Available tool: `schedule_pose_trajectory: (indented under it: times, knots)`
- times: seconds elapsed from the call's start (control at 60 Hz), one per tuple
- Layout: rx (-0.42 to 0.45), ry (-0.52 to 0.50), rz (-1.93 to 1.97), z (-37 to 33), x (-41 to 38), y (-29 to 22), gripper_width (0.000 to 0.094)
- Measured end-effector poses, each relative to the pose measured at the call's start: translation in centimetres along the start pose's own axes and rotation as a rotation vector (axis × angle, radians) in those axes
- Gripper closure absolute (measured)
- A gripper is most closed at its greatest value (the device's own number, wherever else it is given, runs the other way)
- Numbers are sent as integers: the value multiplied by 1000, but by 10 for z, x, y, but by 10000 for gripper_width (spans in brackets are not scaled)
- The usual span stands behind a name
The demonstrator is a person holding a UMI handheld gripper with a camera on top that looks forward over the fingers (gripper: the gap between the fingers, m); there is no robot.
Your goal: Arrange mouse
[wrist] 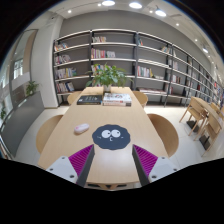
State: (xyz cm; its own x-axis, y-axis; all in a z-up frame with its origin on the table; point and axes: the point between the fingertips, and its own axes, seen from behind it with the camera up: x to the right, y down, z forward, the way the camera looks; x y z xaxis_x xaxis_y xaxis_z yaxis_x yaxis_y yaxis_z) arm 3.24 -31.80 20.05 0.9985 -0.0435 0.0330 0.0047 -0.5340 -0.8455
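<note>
A small pale pink mouse (81, 128) lies on the wooden table (120, 115), to the left of a dark round mouse mat (113, 136) with cartoon eyes on it. My gripper (113, 160) is above the table's near end, its purple pads (81, 159) spread wide apart with nothing between them. The mat lies just ahead of the fingers. The mouse is ahead and to the left of the left finger, off the mat.
Stacked books (116, 98) and a dark tray (90, 99) sit at the table's far end, with a potted plant (108, 75) behind. Chairs (167, 132) stand at both sides. Bookshelves (120, 60) line the back wall. More tables (204, 108) are at right.
</note>
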Motion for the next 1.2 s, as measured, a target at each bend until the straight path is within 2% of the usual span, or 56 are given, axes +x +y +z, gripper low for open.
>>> schedule_pose_trajectory:
  times: [0.117,0.15,0.167,0.2,0.317,0.45,0.683,0.933,1.05,1.2]
  knots:
    - [-71,-4,2,11,-9,29,191]
    - [-84,-3,4,41,-25,44,191]
    - [-99,-8,2,24,-20,44,189]
    - [-120,-9,1,34,-29,55,190]
    - [-191,-26,-2,82,-76,92,190]
    - [-246,-62,-2,123,-133,106,182]
    - [-292,-72,25,219,-193,88,178]
    - [-293,-25,43,311,-204,52,185]
    - [-293,-18,42,341,-211,34,181]
    - [-306,-60,12,363,-235,19,209]
